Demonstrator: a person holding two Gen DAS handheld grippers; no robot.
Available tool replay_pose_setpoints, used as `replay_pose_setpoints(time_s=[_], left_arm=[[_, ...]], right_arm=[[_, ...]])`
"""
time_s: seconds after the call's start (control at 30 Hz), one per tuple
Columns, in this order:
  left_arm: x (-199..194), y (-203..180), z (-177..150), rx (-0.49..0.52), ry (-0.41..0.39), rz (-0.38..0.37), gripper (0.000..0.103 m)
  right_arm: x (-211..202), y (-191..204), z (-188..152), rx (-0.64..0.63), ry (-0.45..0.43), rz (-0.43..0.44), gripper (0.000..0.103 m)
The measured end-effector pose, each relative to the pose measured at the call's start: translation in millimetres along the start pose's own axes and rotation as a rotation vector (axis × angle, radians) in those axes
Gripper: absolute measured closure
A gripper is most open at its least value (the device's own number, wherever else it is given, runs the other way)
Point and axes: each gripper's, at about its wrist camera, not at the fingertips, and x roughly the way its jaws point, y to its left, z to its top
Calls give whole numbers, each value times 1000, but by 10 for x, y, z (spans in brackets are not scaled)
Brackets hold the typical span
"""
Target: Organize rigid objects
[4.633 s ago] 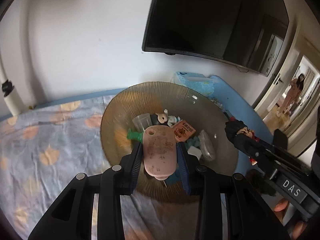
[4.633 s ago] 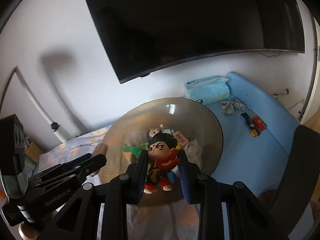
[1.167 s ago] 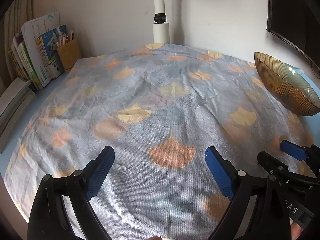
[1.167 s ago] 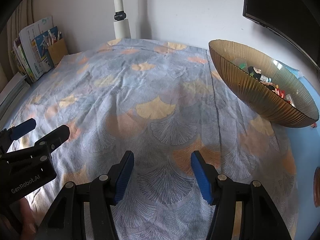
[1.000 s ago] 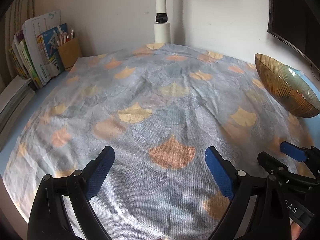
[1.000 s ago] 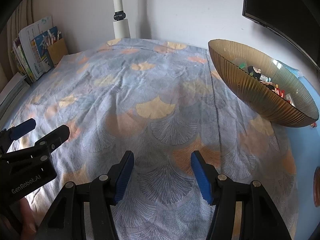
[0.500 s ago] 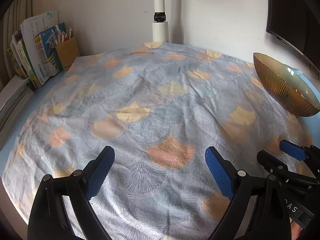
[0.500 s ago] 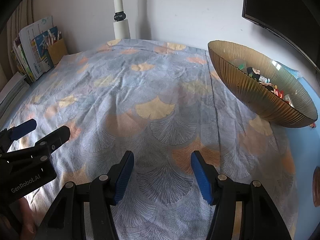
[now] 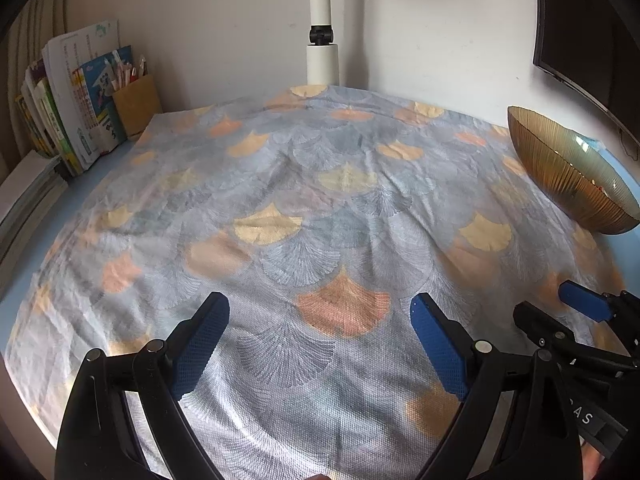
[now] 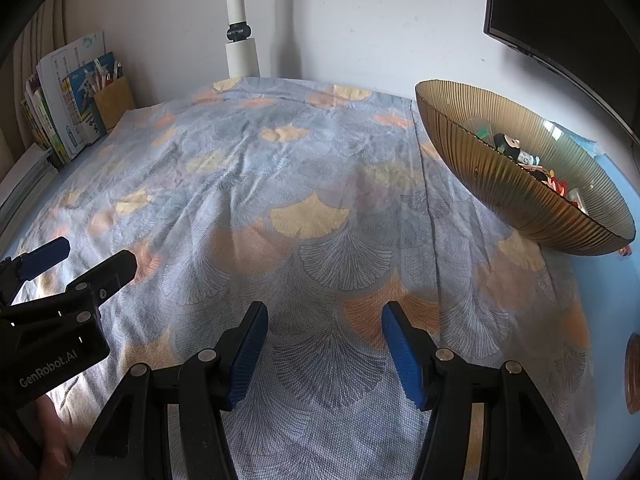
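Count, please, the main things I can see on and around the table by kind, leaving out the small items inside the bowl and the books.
Bowl: 1
Cloth: 1
Pen holder: 1
White pole: 1
Screen: 1
Grippers: 2, the left gripper and the right gripper, both with fingers apart and nothing between them
Total: 7

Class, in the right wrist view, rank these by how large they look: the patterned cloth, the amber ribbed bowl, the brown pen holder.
1. patterned cloth
2. amber ribbed bowl
3. brown pen holder, though it stands farther from the camera.
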Motion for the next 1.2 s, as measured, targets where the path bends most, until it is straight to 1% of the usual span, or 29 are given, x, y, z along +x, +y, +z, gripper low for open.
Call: replay_pose_setpoints(time_s=[0.23,0.57,1.2], left_arm=[[11,31,7,-12,1,8,12],[-2,-19,-9,3,-6,37,11],[9,17,-4,-24,13,49,12]], right_arm=[[-2,-1,0,1,0,0,45],[13,-14,14,-2,3,-1,45],[29,-20,-2,3,8,-5,45]])
